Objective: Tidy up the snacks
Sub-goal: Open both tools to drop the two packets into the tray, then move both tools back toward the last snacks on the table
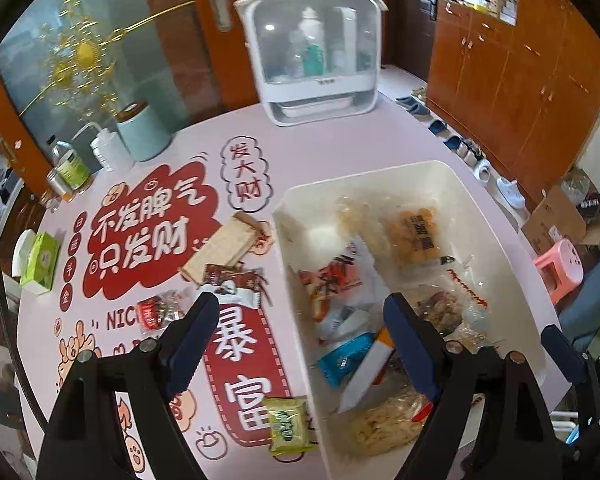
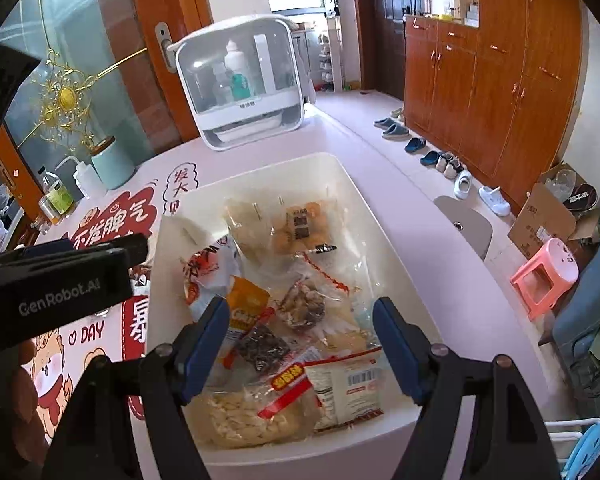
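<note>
A white bin (image 1: 452,178) on the pink table holds several snack packets; it also shows in the right wrist view (image 2: 400,256). On the table left of it lie a green packet (image 1: 290,426), a brown-and-white packet (image 1: 236,284), a red packet (image 1: 156,312) and a tan wafer pack (image 1: 224,246). My left gripper (image 1: 296,344) is open and empty, straddling the bin's left wall. My right gripper (image 2: 300,350) is open and empty above the bin's snacks. The left gripper's body (image 2: 60,280) shows at the left of the right wrist view.
A white clear-front storage case (image 1: 316,56) stands at the table's far edge. A mint canister (image 1: 144,132), squeeze bottle (image 1: 108,152), jar (image 1: 66,174) and green tissue box (image 1: 40,260) line the left side. Shoes, a pink stool (image 2: 544,276) and cabinets are on the right.
</note>
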Demonstrator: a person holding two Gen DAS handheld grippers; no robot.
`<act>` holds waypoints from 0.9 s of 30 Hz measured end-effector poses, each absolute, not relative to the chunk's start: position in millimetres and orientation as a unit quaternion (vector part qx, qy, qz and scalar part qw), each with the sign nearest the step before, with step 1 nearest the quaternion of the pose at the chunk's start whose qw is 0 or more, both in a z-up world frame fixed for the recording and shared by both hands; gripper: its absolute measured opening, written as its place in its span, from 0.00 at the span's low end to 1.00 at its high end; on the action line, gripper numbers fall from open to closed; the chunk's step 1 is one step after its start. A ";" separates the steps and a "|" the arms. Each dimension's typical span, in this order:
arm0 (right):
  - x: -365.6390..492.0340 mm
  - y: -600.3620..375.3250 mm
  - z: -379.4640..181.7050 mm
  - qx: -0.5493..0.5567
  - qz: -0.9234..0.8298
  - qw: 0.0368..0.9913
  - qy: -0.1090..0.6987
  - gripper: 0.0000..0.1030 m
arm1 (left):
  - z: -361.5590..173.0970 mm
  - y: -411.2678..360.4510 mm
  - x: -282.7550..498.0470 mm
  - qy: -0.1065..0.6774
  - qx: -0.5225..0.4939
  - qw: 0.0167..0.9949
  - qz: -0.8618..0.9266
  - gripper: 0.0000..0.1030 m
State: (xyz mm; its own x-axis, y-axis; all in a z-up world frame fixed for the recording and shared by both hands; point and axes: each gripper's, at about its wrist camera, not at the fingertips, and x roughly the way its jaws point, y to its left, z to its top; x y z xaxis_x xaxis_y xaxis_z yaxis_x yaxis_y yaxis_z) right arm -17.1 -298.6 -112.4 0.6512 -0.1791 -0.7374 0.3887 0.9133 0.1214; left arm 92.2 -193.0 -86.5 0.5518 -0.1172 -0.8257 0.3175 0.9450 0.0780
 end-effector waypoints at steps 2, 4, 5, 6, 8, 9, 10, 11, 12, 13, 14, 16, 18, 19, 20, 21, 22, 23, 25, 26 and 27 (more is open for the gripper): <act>-17.2 -291.4 -108.8 0.132 -0.162 0.900 0.382 0.73 | -84.9 -183.0 91.5 0.456 0.104 0.876 -0.121 0.81; -16.8 -282.8 -105.5 0.129 -0.165 0.902 0.378 0.73 | -83.2 -170.1 90.2 0.455 0.098 0.877 -0.118 0.81; -16.1 -278.4 -104.1 0.126 -0.166 0.903 0.376 0.73 | -82.1 -162.4 89.4 0.454 0.095 0.878 -0.117 0.81; -15.4 -273.6 -103.0 0.121 -0.168 0.903 0.376 0.73 | -81.2 -157.1 88.6 0.452 0.093 0.879 -0.116 0.81; -13.9 -263.7 -100.4 0.114 -0.172 0.904 0.375 0.73 | -78.8 -142.4 86.8 0.448 0.089 0.882 -0.114 0.81; -13.0 -258.5 -98.8 0.110 -0.173 0.905 0.374 0.73 | -77.9 -134.5 86.8 0.446 0.087 0.884 -0.112 0.81; -12.5 -254.5 -97.5 0.107 -0.173 0.905 0.373 0.73 | -77.3 -129.3 86.8 0.444 0.085 0.885 -0.110 0.81; -11.7 -248.2 -95.5 0.103 -0.173 0.906 0.371 0.73 | -75.9 -121.3 86.8 0.441 0.083 0.887 -0.107 0.81; -11.2 -242.3 -93.9 0.099 -0.173 0.908 0.369 0.73 | -74.4 -112.6 86.6 0.438 0.080 0.890 -0.103 0.81; -11.1 -237.4 -92.6 0.095 -0.172 0.909 0.367 0.73 | -72.8 -103.7 86.9 0.435 0.077 0.892 -0.098 0.81; -11.0 -232.0 -91.5 0.091 -0.170 0.911 0.365 0.73 | -71.4 -94.6 87.3 0.433 0.072 0.893 -0.094 0.81; -10.7 -217.3 -89.6 0.084 -0.161 0.915 0.360 0.73 | -68.2 -72.8 87.4 0.430 0.060 0.897 -0.083 0.81; -9.8 -206.0 -89.3 0.079 -0.155 0.917 0.359 0.73 | -66.2 -46.9 88.5 0.425 0.048 0.901 -0.070 0.81; -9.4 -197.3 -89.3 0.076 -0.149 0.919 0.356 0.73 | -65.8 -37.7 89.1 0.423 0.045 0.903 -0.063 0.81; -9.1 -191.5 -89.3 0.075 -0.144 0.921 0.354 0.73 | -65.9 -22.4 89.4 0.421 0.040 0.905 -0.053 0.81; -8.5 -185.7 -89.0 0.075 -0.139 0.923 0.352 0.73 | -66.8 -9.1 89.9 0.420 0.035 0.906 -0.044 0.81; -7.9 -177.8 -89.1 0.076 -0.133 0.925 0.348 0.73 | -67.6 1.7 90.2 0.419 0.031 0.907 -0.037 0.81; -6.9 -171.7 -89.0 0.078 -0.127 0.927 0.345 0.73 | -69.8 16.9 90.7 0.420 0.026 0.907 -0.027 0.81; -5.2 -159.8 -88.4 0.084 -0.116 0.930 0.337 0.73 | -75.9 41.0 92.1 0.424 0.018 0.905 -0.012 0.81; -4.1 -154.7 -87.5 0.084 -0.113 0.933 0.332 0.73 | -79.7 55.1 92.6 0.427 0.013 0.904 -0.004 0.81; -2.1 -147.2 -86.4 0.081 -0.108 0.935 0.327 0.73 | -83.2 67.6 93.1 0.430 0.011 0.903 0.005 0.81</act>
